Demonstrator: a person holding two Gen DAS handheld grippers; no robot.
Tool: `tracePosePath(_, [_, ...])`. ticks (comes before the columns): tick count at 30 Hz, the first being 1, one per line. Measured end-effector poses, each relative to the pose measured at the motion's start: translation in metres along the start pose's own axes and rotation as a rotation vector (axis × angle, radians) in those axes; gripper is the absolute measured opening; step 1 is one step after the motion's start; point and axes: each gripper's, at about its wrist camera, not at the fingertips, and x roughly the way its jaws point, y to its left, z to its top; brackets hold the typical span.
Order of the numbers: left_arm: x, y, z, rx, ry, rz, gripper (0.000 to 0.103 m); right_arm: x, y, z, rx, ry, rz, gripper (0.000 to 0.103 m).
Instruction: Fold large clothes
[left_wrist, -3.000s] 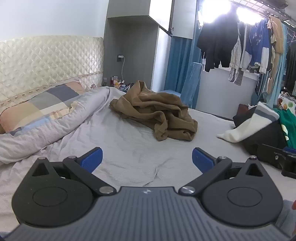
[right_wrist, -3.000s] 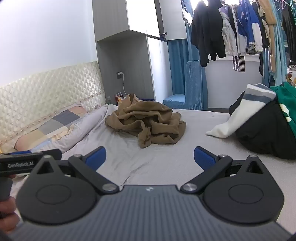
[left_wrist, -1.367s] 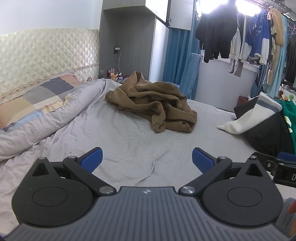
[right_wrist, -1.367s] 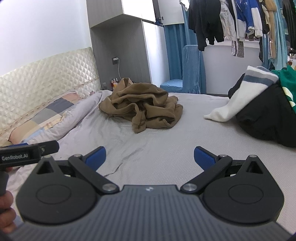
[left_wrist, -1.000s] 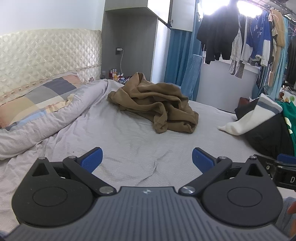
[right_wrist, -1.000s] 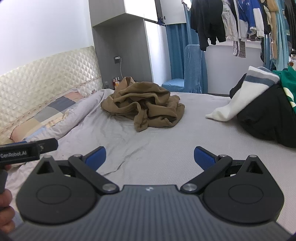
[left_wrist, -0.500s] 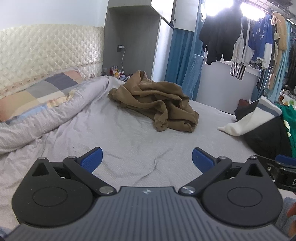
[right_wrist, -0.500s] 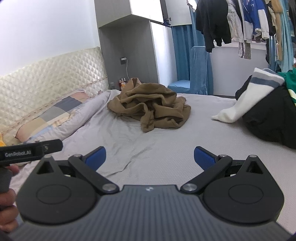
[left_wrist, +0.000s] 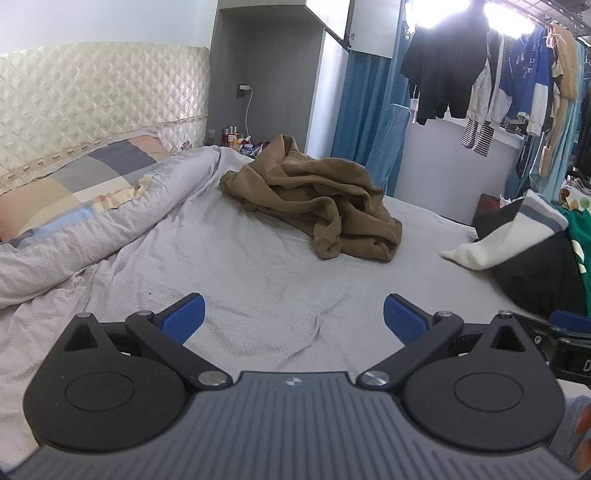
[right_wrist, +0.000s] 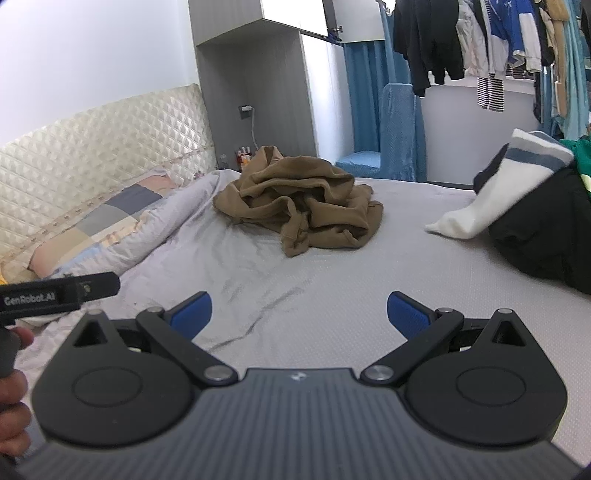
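Ahead, a crumpled brown garment lies on the wrinkled sheet, both claws spread apart, holding nothing.

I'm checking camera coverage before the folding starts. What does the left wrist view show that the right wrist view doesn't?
Only the left wrist view shows the right gripper's edge. Only the right wrist view shows the left gripper's labelled body and the hand holding it. Both show the crumpled brown garment on the bed, the pillow and the white sleeve.

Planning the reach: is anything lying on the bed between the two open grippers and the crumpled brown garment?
Nothing visible. Only bare grey bedsheet lies between the left gripper, the right gripper and the crumpled brown garment.
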Motion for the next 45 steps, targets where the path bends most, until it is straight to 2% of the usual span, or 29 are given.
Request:
tracePosePath(6, [0.027, 0.005, 0.017, 0.001, 0.01, 0.008, 0.103, 0.019, 0.006, 0.013, -0.029, -0.001, 0.016, 0.103])
tracePosePath(11, [0.05, 0.008, 0.033, 0.002, 0.025, 0.01, 0.103, 0.045, 0.005, 0.024, -0.017, 0.033, 0.014, 0.103])
tracePosePath(16, [0.091, 0.014, 0.053, -0.005, 0.038, 0.002, 0.103, 0.076, 0.002, 0.039, 0.008, 0.062, 0.026, 0.103])
tracePosePath(19, [0.124, 0.021, 0.067, -0.021, 0.042, -0.05, 0.103, 0.1, 0.005, 0.055, -0.017, 0.075, 0.032, 0.103])
tracePosePath(24, [0.184, 0.024, 0.089, -0.01, 0.035, -0.045, 0.103, 0.15, -0.001, 0.08, -0.001, 0.121, 0.067, 0.103])
tracePosePath(28, [0.242, 0.032, 0.104, -0.023, 0.041, -0.064, 0.103, 0.197, -0.008, 0.099, 0.027, 0.114, 0.091, 0.103])
tracePosePath(37, [0.378, 0.051, 0.13, -0.066, 0.037, -0.063, 0.103, 0.317, -0.025, 0.126, 0.179, 0.093, 0.134, 0.101])
tracePosePath(45, [0.46, 0.067, 0.146, -0.112, 0.054, -0.065, 0.103, 0.405, -0.029, 0.142, 0.388, 0.093, 0.177, 0.101])
